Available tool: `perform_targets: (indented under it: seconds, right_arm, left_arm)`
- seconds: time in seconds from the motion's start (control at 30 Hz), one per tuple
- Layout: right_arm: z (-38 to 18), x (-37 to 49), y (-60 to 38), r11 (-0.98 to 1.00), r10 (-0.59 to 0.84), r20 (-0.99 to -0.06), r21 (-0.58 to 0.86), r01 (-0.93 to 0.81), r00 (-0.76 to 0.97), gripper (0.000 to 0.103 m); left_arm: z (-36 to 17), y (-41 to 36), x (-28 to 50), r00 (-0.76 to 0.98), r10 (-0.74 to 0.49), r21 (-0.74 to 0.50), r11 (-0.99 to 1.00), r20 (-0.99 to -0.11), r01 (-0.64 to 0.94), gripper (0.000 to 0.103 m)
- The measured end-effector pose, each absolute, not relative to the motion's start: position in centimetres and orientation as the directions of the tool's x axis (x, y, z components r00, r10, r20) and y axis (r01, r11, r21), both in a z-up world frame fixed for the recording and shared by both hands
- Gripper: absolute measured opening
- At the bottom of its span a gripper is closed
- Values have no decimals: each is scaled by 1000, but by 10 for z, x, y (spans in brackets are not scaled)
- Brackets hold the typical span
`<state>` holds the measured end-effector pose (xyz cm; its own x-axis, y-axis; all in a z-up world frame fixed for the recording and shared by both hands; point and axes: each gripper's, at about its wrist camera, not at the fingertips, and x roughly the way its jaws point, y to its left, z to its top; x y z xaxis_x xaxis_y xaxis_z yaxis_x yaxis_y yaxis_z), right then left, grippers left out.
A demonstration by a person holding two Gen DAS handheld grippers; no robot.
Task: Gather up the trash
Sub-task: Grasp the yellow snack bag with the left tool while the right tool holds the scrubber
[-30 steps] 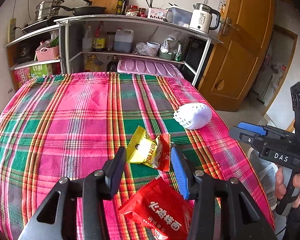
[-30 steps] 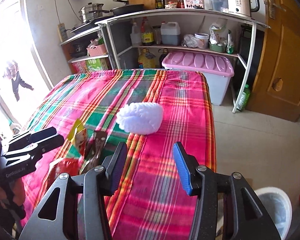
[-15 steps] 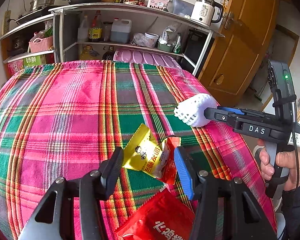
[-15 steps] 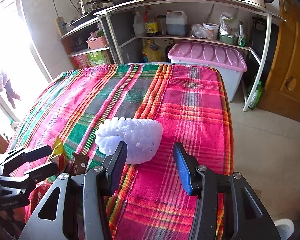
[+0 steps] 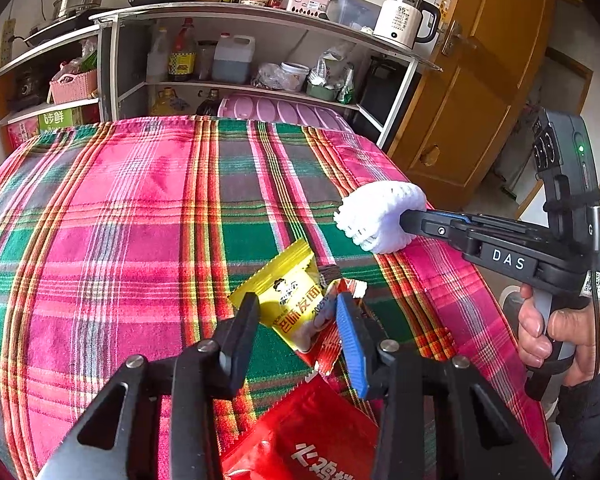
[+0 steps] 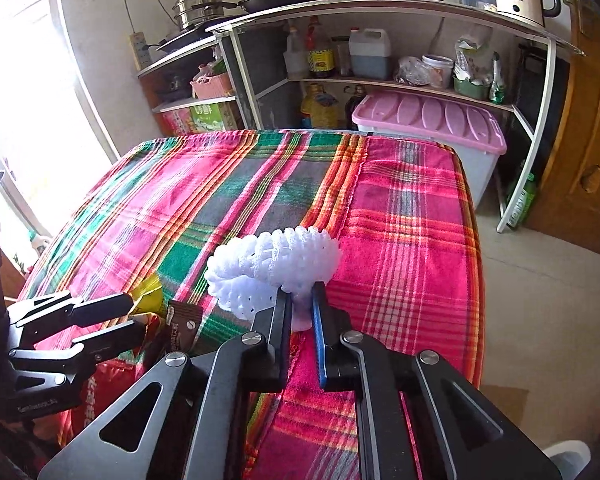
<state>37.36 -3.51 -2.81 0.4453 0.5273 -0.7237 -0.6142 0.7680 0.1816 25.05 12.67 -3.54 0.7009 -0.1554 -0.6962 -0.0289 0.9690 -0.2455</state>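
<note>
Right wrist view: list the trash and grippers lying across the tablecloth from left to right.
left gripper → yellow snack wrapper → brown sachet → white foam fruit net, pinched at its near edge by the right gripper.

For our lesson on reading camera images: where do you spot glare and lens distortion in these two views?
Right wrist view: the window at the left is blown out to white, washing out detail there; the shelf edge bows into a curve. Left wrist view: evenly lit with no glare; the tablecloth stripes bulge outward, and dark corners ring the picture. Both views look sharp.
</note>
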Motion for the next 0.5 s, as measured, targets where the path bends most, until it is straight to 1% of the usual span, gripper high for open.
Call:
perform_targets:
  seconds: [0.03,0.07,0.13,0.2,0.23,0.27,0.3,0.4,0.5]
  right_arm:
    - [-28,372,-36,769,526,-723,180,-613,448,10]
    - [-27,370,-37,770,526,-721,178,-613,451,10]
    - [-26,366,-40,771,528,-719,183,-610,452,10]
    - [-25,363,-42,772,532,-716,190,-606,452,10]
    - [-24,362,-44,773,533,-714,193,-605,454,10]
    - [-24,360,-45,774,535,-712,196,-602,455,10]
    - [-23,359,-47,774,537,-710,200,-600,456,10]
    - [-20,355,-51,776,542,-703,208,-596,460,10]
    - [-17,352,-56,774,551,-696,219,-594,461,10]
  left_arm:
    - [-35,126,251,701,-159,-245,969,-695,-22,34]
    - [-35,125,251,699,-164,-245,969,-696,-16,27]
    - [-35,124,252,697,-168,-247,969,-697,-13,25]
    - [-34,124,251,703,-169,-244,970,-691,-6,16]
    - [-33,123,250,707,-167,-238,971,-688,-2,14]
    - [-32,121,249,711,-163,-230,973,-684,2,7]
    - [-31,119,248,715,-162,-223,975,-680,9,3]
    - [-28,116,246,717,-163,-213,977,-678,21,0]
    - [-24,116,242,727,-155,-200,980,-669,25,0]
